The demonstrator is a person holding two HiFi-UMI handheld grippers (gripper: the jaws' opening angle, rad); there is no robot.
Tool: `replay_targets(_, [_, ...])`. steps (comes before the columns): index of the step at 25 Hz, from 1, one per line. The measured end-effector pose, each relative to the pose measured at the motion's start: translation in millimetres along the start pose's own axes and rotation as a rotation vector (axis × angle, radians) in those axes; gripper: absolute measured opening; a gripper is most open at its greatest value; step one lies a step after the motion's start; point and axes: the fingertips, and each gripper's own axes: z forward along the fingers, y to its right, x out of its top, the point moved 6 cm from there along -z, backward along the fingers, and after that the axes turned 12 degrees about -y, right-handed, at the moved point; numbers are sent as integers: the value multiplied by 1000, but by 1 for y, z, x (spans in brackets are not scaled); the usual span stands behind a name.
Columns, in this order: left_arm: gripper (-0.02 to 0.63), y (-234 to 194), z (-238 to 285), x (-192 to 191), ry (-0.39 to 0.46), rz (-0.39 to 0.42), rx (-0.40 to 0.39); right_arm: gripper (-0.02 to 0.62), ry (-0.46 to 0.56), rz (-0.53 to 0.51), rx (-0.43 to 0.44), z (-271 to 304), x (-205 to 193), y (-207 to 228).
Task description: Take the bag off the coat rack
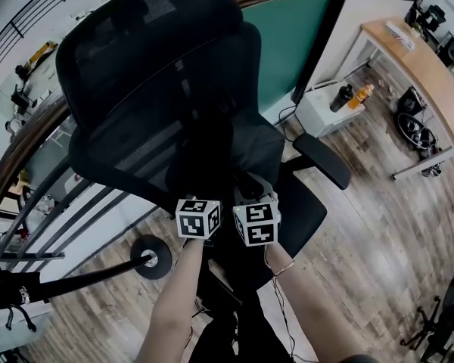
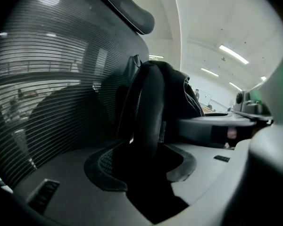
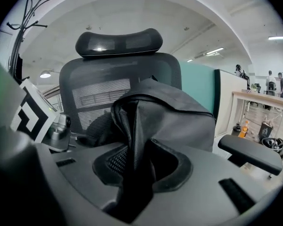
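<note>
The left gripper (image 2: 142, 167) stood partly open, the bag's strap (image 2: 149, 108) loose between its jaws. The right gripper (image 3: 140, 166) likewise straddled a fold of the bag (image 3: 175, 113), which sat on the chair (image 3: 114, 77) ahead.

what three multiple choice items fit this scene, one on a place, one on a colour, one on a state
1. Where is the bag? A on the coat rack; B on the chair; C on the floor.
2. The partition behind the chair is: A red; B green; C yellow.
3. The jaws of the right gripper are: A shut on nothing; B around an armrest; C apart, bag fabric between them.
1 B, it slumps against the mesh back; 2 B, the panel shows teal-green; 3 C, a gap shows beside the fabric.
</note>
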Motion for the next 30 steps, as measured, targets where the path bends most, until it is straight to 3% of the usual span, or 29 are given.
replay_targets(20, [178,-34,-80,-62,-28,-103,161,192,-131,-59,121,1,-42,-82])
replay_targets(30, [178,-28,-130,-81,23,-124,203,204,-148,-59,128,-35,-57,-103])
